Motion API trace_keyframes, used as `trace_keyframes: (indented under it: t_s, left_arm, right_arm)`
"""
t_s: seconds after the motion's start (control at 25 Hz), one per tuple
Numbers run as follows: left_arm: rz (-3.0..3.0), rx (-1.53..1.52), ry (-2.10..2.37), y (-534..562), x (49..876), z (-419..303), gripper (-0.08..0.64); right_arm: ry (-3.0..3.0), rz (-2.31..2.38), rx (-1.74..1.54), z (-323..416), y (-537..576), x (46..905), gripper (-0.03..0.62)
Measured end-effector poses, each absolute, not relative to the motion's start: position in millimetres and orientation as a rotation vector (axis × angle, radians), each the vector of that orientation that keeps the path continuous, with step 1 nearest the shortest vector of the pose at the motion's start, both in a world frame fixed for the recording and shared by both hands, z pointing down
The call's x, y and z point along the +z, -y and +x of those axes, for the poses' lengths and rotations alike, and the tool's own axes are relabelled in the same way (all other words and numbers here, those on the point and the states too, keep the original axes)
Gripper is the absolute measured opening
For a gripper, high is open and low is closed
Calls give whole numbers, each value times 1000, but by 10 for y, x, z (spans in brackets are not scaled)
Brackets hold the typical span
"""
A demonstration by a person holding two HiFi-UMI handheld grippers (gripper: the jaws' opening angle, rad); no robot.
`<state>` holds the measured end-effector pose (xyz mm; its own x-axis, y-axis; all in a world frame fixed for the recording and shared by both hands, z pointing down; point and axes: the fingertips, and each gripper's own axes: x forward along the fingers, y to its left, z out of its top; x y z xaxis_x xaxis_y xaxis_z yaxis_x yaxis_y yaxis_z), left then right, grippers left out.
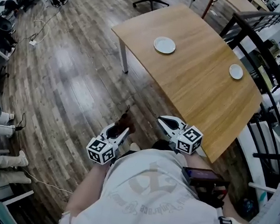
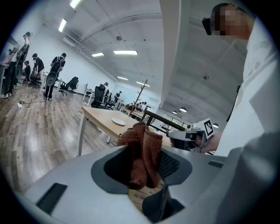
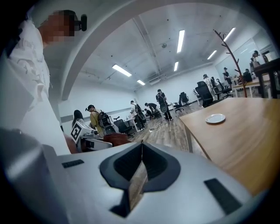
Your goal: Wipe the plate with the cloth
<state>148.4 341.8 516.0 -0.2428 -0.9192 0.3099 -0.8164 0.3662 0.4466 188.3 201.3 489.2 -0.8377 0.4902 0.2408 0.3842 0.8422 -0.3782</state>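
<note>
Brown cloth (image 2: 141, 148) pinched in left gripper (image 1: 121, 131) — right gripper (image 1: 163, 121) closed, empty.

We stand before the table (image 1: 197, 90), left plate (image 1: 164, 45) and right plate (image 1: 236, 71) well apart on it, cloth (image 1: 125, 121) in our left gripper (image 1: 121, 131)

Left gripper (image 2: 141, 171): jaws closed on a rust-brown knitted cloth (image 2: 141, 141), which stands bunched upright between the dark pads and rises above them. Beyond the cloth, a light wooden table (image 2: 94, 117) carries a white plate (image 2: 118, 121). Right of the cloth, the right gripper (image 2: 174, 135) is held level by a hand (image 2: 214, 141), its marker cube (image 2: 208, 127) facing the camera. A white shirt (image 2: 258, 109) fills the right edge. Several people (image 2: 56, 70) stand far off at left on a wood floor (image 2: 39, 131).
</note>
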Motion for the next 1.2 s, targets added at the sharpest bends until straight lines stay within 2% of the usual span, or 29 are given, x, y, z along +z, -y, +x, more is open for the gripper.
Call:
trace_keyframes:
  t_s: [0.2, 0.48, 0.68, 0.92, 1.2]
  left_arm:
    - [1481, -270, 2132, -3506, 5144, 1410, 175]
    - [1440, -281, 2153, -3694, 5175, 1289, 175]
    - [1408, -279, 2148, -3708, 5288, 1127, 175]
    - [1382, -254, 2136, -3622, 5365, 811, 175]
    - [1369, -199, 2117, -3337, 5341, 147, 175]
  right_arm:
    - [2684, -690, 573, 1768, -2082, 4786, 14]
    - [2649, -695, 461, 1665, -2245, 4953, 14]
    - [2626, -645, 495, 1495, -2154, 5095, 14]
    - [2598, -523, 601, 1101, -1861, 5359, 14]
    - [2580, -543, 628, 303, -1607, 5418, 14]
